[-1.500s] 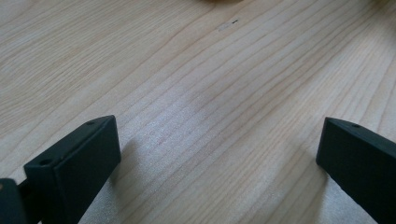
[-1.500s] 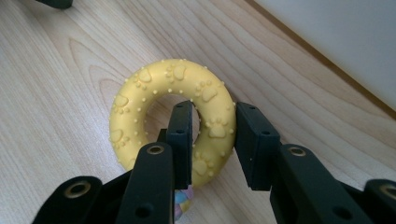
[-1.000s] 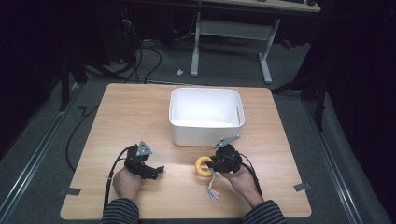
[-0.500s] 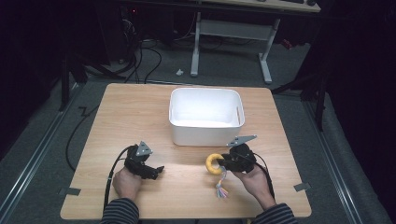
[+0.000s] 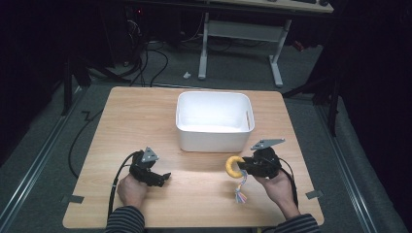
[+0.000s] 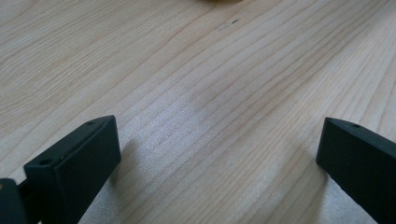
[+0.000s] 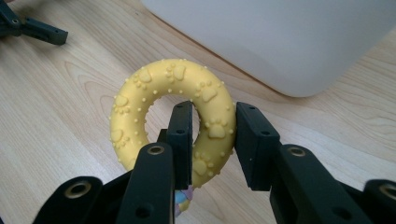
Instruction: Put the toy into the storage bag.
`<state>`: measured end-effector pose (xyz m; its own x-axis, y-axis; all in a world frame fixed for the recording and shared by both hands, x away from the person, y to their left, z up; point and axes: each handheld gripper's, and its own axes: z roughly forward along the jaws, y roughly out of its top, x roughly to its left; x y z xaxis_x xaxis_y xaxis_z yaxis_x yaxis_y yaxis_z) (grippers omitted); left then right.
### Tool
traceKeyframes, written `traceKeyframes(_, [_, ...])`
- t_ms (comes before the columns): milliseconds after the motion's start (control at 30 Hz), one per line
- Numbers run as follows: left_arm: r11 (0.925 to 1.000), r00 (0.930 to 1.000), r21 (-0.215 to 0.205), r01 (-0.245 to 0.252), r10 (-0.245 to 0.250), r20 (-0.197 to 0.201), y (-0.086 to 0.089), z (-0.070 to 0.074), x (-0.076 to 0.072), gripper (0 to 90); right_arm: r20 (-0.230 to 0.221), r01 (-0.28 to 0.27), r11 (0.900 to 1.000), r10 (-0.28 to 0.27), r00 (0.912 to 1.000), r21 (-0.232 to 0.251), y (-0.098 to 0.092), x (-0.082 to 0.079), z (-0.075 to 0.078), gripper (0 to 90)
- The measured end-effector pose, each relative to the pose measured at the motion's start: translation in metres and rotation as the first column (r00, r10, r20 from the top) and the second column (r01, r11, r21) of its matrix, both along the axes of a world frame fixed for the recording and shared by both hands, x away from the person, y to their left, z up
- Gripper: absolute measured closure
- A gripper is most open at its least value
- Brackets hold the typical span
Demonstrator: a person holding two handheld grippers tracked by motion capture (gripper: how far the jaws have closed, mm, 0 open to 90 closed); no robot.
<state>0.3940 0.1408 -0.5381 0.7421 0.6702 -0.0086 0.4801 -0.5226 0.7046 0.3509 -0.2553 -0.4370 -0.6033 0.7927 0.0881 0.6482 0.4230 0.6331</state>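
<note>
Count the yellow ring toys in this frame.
1. The yellow ring toy is clamped in the right gripper, just in front of the white bin. Nothing shows inside the bin, though its near wall hides part of the floor.

Dark room; grey floor (image 5: 160, 73) (cables (image 5: 145, 58) strewn), white-legged desk (image 5: 277, 63) behind wooden table (image 5: 136, 111).

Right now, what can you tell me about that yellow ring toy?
The yellow ring toy looks like soft rubber, dotted with little bumps and raised paw prints. A pastel rope tassel hangs below it. The right gripper pinches one side, one jaw through the hole. It is held above the wooden table, just in front of the white bin.
</note>
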Motion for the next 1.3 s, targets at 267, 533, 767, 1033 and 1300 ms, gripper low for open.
traceKeyframes(267, [1.0000, 1.0000, 0.000, 0.000, 0.000, 0.000, 0.000, 0.000, 0.000, 0.1, 0.014, 0.025, 1.000, -0.025, 0.9996, 0.015, -0.013, -0.001, 0.015, 68.9])
traceKeyframes(533, [1.0000, 1.0000, -0.001, 0.000, 0.000, 0.000, 0.000, 0.000, 0.000, 0.1, 0.017, 0.035, 0.999, -0.036, 0.9992, 0.027, -0.022, 0.001, 0.030, 68.9])
traceKeyframes(767, [1.0000, 1.0000, -0.001, 0.001, -0.001, 0.000, 0.000, 0.000, 0.000, 0.0, 0.023, 0.041, 0.998, -0.042, 0.9988, 0.040, -0.026, 0.004, 0.045, 68.9])
traceKeyframes(1033, [1.0000, 1.0000, -0.001, 0.001, -0.001, 0.000, 0.000, 0.000, 0.000, 0.0, 0.042, 0.034, 0.998, -0.036, 0.9985, 0.046, -0.028, 0.009, 0.062, 68.9])
traceKeyframes(1300, [1.0000, 1.0000, -0.001, 0.002, -0.002, 0.000, 0.000, 0.000, 0.000, 0.0, 0.062, 0.021, 0.998, -0.024, 0.9978, 0.053, -0.026, 0.015, 0.077, 68.8])
